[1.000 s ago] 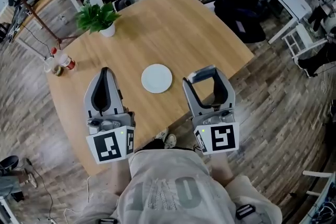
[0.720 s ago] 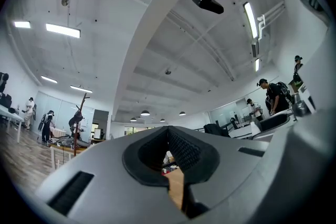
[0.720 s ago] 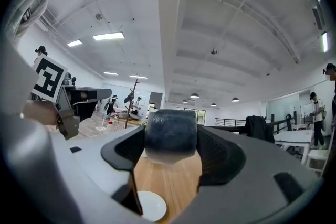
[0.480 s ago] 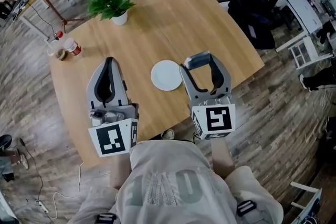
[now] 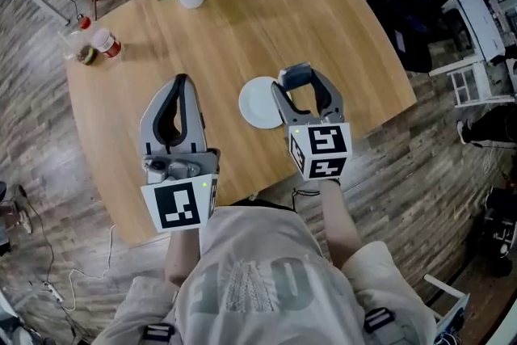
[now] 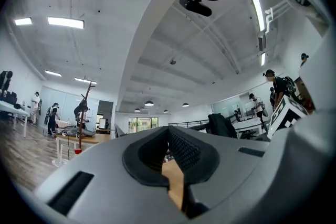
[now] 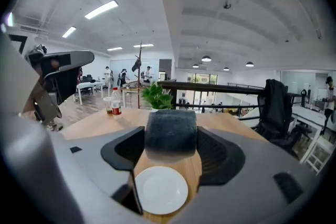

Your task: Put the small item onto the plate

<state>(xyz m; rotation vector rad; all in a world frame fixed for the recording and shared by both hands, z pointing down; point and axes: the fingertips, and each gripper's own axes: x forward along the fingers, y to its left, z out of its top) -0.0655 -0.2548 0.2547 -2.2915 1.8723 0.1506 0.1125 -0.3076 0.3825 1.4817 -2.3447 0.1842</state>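
Right gripper view: the right gripper (image 7: 170, 147) clamps the small item (image 7: 170, 131), long axis across its fingers, near the plate (image 7: 161, 190). The left gripper (image 6: 169, 139) fingers touch.

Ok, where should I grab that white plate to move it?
Probably by its rim: the white plate lies flat on the table, so only the thin edge offers a hold. Come in low from its left side with the left hand-held gripper, since the right hand-held gripper holds the small dark item.

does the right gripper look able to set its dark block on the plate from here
Probably yes: the right gripper, jaws shut on the dark block, is at the edge of the white plate, and the plate is bare with nothing between them.
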